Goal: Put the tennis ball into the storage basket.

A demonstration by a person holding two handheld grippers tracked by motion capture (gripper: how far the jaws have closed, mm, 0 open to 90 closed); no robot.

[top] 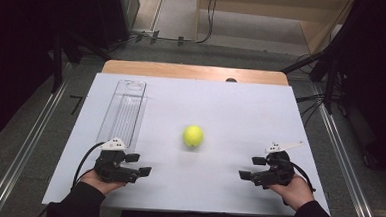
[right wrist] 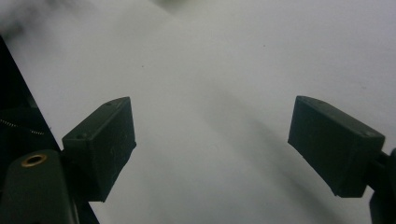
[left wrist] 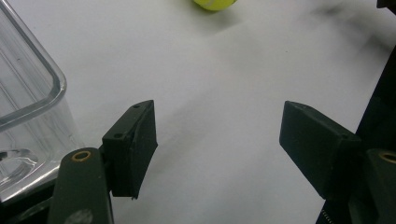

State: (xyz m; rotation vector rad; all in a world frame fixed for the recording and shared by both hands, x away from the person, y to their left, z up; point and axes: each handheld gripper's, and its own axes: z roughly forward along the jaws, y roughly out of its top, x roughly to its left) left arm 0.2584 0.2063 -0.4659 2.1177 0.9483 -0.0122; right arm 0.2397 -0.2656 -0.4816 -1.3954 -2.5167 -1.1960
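A yellow-green tennis ball [top: 193, 136] rests on the white tabletop [top: 221, 105], near its middle; its lower edge [left wrist: 215, 3] peeks in at the top of the left gripper view. My left gripper [top: 140, 164] lies low at the front left, pointing toward the centre, its jaws apart with nothing between them [left wrist: 217, 135]. At the front right my right gripper [top: 248, 168] faces inward too, open over bare tabletop [right wrist: 212, 140]. The ball sits ahead of both grippers, apart from each.
A long clear plastic container [top: 123, 112] stands along the table's left side, its near corner [left wrist: 28, 93] just beside my left jaw. A wooden table edge [top: 193, 71] runs at the back. Metal rails and dark stands flank the table on the floor.
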